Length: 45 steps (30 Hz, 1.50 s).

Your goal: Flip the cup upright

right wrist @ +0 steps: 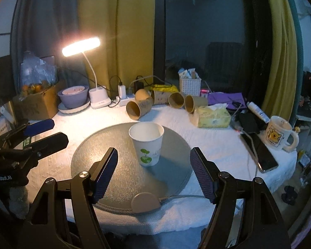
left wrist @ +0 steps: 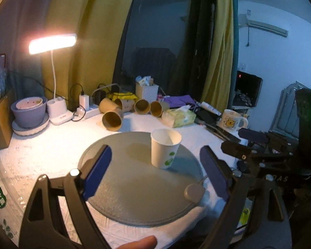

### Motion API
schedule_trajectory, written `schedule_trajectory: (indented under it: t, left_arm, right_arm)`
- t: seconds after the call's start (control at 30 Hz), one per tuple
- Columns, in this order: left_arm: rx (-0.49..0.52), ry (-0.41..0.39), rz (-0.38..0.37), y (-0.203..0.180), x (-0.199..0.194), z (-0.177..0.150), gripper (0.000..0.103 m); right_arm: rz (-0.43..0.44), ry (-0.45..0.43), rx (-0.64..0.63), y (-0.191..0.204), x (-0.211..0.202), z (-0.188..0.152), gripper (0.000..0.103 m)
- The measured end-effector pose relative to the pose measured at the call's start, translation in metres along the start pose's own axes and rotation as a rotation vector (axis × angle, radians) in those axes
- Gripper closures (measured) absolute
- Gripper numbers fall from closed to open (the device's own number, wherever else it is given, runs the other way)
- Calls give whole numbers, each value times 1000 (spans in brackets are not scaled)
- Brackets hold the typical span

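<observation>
Lamplit table (right wrist: 207, 145) — paper cup (right wrist: 146, 143) upright (mouth up) on round mat (right wrist: 105, 166).

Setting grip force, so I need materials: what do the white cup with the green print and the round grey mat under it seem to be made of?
The white cup with green print looks like thin matte paper: rolled rim, printed logo, plain white inside. The round grey mat looks like a hard, finely textured plate, possibly frosted glass; lamp glare sparkles on it. Its cable suggests a warming pad.
</observation>
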<state>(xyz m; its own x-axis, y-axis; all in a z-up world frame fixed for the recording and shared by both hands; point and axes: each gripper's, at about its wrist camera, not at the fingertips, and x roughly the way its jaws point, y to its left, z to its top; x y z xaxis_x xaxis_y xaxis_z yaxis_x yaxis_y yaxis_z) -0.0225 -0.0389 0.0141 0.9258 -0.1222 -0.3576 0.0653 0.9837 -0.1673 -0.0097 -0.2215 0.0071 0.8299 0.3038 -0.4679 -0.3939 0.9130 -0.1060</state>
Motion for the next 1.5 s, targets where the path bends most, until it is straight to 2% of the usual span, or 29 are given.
schedule_trajectory:
  t: [0.53, 0.83, 1.5]
  left_arm:
    - [50, -109, -17, -19, -27, 14, 15]
    - [90, -176, 2, -28, -40, 18, 15]
    - [82, -254, 15, -27, -63, 27, 15]
  right_arm:
    - [-17, -84, -18, 0, -35, 13, 28]
    - [-21, -127, -30, 3, -52, 20, 28]
    - [-13, -197, -53, 8, -73, 29, 28]
